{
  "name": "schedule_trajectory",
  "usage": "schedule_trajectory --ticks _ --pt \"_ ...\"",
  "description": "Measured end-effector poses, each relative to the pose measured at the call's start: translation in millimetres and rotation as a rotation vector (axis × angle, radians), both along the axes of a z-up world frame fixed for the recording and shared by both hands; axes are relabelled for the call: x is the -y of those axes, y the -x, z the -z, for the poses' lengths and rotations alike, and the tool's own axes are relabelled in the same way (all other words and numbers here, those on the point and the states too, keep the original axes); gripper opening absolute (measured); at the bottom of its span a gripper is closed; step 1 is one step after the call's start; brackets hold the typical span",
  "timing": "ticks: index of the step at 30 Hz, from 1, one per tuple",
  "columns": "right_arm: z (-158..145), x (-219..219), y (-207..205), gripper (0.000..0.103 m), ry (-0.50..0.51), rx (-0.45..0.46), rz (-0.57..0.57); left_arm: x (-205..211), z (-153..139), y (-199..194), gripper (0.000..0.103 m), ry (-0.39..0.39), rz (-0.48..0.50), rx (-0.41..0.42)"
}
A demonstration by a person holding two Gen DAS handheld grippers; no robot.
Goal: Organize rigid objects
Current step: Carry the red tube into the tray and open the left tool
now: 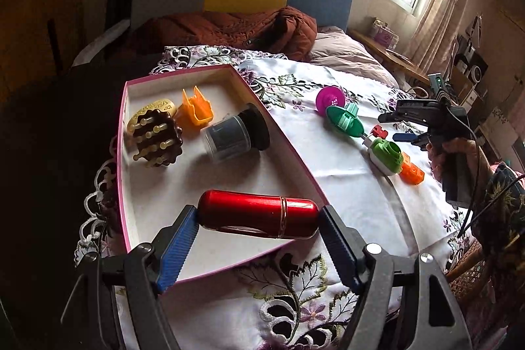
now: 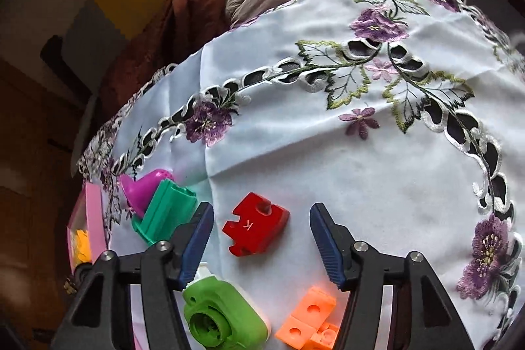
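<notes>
the left tool (image 1: 257,230) is clamped end to end on a glossy red metal canister (image 1: 257,214), gold-banded, held over the near corner of the pink-rimmed box (image 1: 297,158); it looks stiff, smooth and likely slippery, so a grip across its middle may be safer. the right tool (image 2: 261,235) hangs released around a red puzzle-shaped block (image 2: 256,228) lying on the embroidered cloth (image 2: 361,186), pads clear of it; light, hard plastic, best pinched on its flat sides. beyond lie green, orange and magenta pieces.
</notes>
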State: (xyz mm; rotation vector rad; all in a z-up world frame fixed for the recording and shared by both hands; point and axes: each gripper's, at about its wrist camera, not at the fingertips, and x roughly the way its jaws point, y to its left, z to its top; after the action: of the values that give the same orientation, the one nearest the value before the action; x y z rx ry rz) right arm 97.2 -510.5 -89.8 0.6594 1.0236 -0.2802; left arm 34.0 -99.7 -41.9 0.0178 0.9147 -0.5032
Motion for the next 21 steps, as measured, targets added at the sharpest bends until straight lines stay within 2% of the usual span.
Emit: schedule_trajectory --ticks 11,13,15,18,21 --pt "9 -32 -17 0.063 0.206 -0.079 -0.125 -9 0 -2 0.076 0.005 -0.028 -0.002" --pt "12 -38 -19 0.052 0.275 -0.106 -0.156 -12 -1 -2 0.076 0.003 -0.041 0.004" --pt "14 -46 -21 0.049 0.355 -0.135 -0.179 -15 -3 -3 0.076 -0.004 -0.056 0.011" --pt "15 -49 -22 0.049 0.364 -0.137 -0.194 -22 -6 -2 0.076 -0.029 -0.091 0.037" --pt "17 -43 -20 0.050 0.331 -0.133 -0.186 -30 -8 -3 0.076 -0.040 -0.126 0.049"
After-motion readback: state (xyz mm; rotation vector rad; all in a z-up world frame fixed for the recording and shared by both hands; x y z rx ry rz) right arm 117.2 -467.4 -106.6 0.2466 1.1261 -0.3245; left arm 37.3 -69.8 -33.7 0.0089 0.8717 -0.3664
